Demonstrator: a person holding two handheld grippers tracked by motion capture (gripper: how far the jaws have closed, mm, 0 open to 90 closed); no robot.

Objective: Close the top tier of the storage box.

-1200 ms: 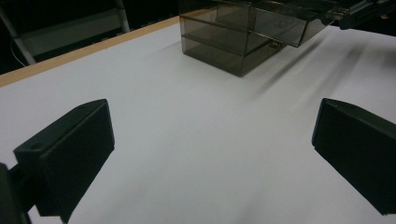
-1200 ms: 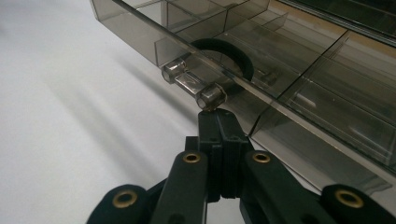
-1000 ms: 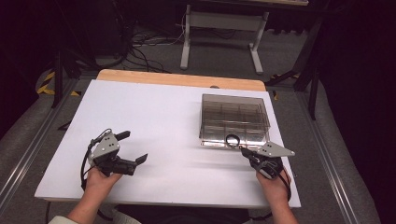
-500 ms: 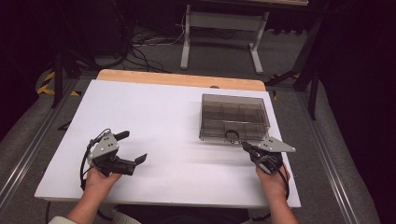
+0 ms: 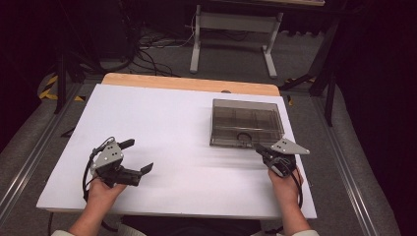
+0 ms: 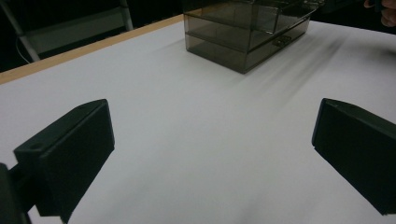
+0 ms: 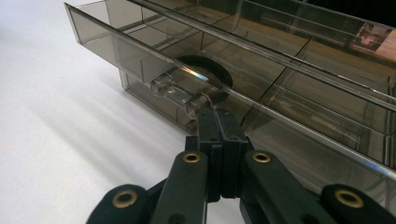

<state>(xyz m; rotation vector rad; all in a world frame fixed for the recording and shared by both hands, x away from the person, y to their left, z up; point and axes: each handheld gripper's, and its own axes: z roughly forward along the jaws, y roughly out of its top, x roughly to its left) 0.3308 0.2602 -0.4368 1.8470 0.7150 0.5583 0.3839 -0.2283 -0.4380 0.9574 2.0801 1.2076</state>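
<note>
A smoky clear plastic compartment box [image 5: 246, 120] stands on the white table top [image 5: 172, 123], at the right. A black ring [image 7: 212, 70] lies in a front compartment. The box lid [image 7: 154, 49] sits slightly raised along its front edge. My right gripper [image 5: 258, 149] is shut, and its tips [image 7: 215, 114] touch the underside of the clear latch [image 7: 180, 88] at the front of the lid. My left gripper [image 5: 136, 156] rests low at the front left, far from the box [image 6: 247, 28]. Its jaws stand wide open with bare table between them [image 6: 210, 144].
A wooden strip [image 5: 187, 83] runs along the table's far edge. Beyond it stand a grey metal stand [image 5: 231, 29] and floor cables [image 5: 147, 44]. Metal rails [image 5: 29, 162] flank both sides of the table.
My right gripper has crept a little forward and up against the box's front latch. The left gripper has stayed put, open.
</note>
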